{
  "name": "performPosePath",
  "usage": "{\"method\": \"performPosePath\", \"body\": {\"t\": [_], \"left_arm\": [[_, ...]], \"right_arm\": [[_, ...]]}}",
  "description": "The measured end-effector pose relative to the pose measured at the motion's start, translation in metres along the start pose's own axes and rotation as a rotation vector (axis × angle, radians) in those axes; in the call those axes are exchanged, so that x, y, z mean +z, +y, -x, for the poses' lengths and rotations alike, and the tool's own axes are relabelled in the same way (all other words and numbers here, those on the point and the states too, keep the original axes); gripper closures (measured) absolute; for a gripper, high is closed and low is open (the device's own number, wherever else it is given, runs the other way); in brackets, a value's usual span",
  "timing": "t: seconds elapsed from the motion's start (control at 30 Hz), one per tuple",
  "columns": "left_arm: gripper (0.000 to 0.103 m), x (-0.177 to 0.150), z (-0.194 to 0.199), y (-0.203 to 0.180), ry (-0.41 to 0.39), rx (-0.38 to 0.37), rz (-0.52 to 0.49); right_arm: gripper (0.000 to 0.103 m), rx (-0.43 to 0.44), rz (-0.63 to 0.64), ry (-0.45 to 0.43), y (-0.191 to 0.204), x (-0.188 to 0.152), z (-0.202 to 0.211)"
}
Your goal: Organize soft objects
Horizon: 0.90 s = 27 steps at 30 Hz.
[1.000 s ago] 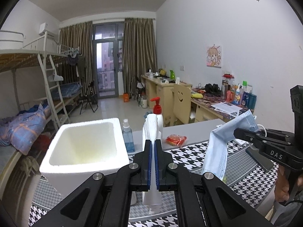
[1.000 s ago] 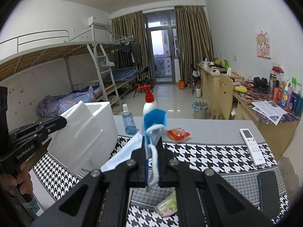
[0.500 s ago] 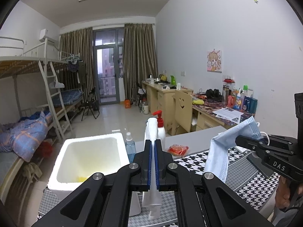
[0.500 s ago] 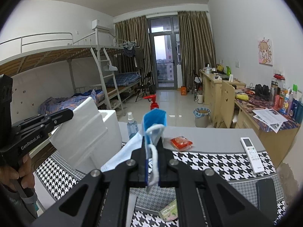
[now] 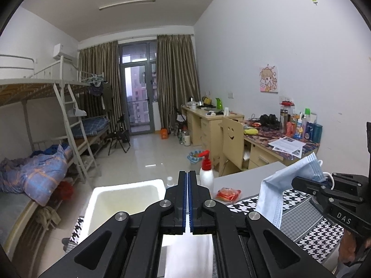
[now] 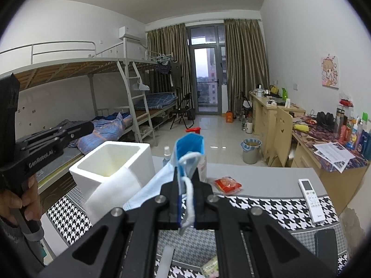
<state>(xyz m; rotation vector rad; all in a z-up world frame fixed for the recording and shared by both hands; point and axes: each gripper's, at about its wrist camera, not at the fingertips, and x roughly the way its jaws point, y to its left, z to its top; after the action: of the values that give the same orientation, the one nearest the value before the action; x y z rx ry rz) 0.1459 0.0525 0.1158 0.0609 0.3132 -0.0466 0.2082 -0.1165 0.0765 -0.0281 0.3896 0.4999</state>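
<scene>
We see the left gripper [image 5: 188, 180] raised above the counter [image 6: 266, 180], pointing level into the room; its jaws are clenched on a white tissue [image 5: 189, 254] that hangs below them. In the right wrist view the same tissue [image 6: 111, 190] drapes down in front of the white foam box [image 6: 111, 162], and the left gripper [image 6: 89, 125] extends from the left edge, held by a hand [image 6: 16, 203] wrapped around its handle.

We see the right gripper [image 6: 186, 153] also held level above the counter, its jaws clenched on the ear loop and edge of a blue face mask [image 6: 153, 185], which trails down and to the left beneath it. In the left wrist view the right gripper [image 5: 295, 181] reaches in from the right edge, and the face mask [image 5: 278, 194] hangs from its tip above the houndstooth cloth [image 5: 320, 231]. The two grippers are side by side and apart.

The foam box [image 5: 125, 199] stands open at the left end of the counter, with the left gripper just right of its opening. Behind the jaws stand a red-pump bottle [image 5: 206, 173] and a small spray bottle [image 5: 170, 181]. A red snack packet [image 5: 228, 194] lies on the grey part of the counter, and a white remote [image 6: 311, 199] lies on the cloth to the right.
</scene>
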Motion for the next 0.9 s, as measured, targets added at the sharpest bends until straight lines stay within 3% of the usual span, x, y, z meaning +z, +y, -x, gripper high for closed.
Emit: {"method": "performPosePath", "body": {"t": [0.43, 0.5, 0.57, 0.63, 0.9], "left_arm": [[0.099, -0.029, -0.009, 0.008, 0.090, -0.028, 0.016], [0.093, -0.036, -0.012, 0.008, 0.114, -0.035, 0.011], [0.069, -0.045, -0.015, 0.009, 0.134, -0.040, 0.014], [0.054, -0.051, -0.016, 0.009, 0.146, -0.048, 0.023], [0.037, -0.072, -0.022, 0.008, 0.204, -0.068, 0.028]], "right_arm": [[0.094, -0.002, -0.001, 0.005, -0.001, 0.001, -0.002], [0.094, -0.001, -0.003, 0.009, -0.001, 0.000, -0.004], [0.094, -0.001, -0.003, 0.013, 0.000, 0.000, -0.005], [0.094, -0.001, -0.004, 0.016, 0.001, -0.001, -0.006], [0.094, -0.002, -0.010, 0.021, -0.002, -0.001, -0.008]]}}
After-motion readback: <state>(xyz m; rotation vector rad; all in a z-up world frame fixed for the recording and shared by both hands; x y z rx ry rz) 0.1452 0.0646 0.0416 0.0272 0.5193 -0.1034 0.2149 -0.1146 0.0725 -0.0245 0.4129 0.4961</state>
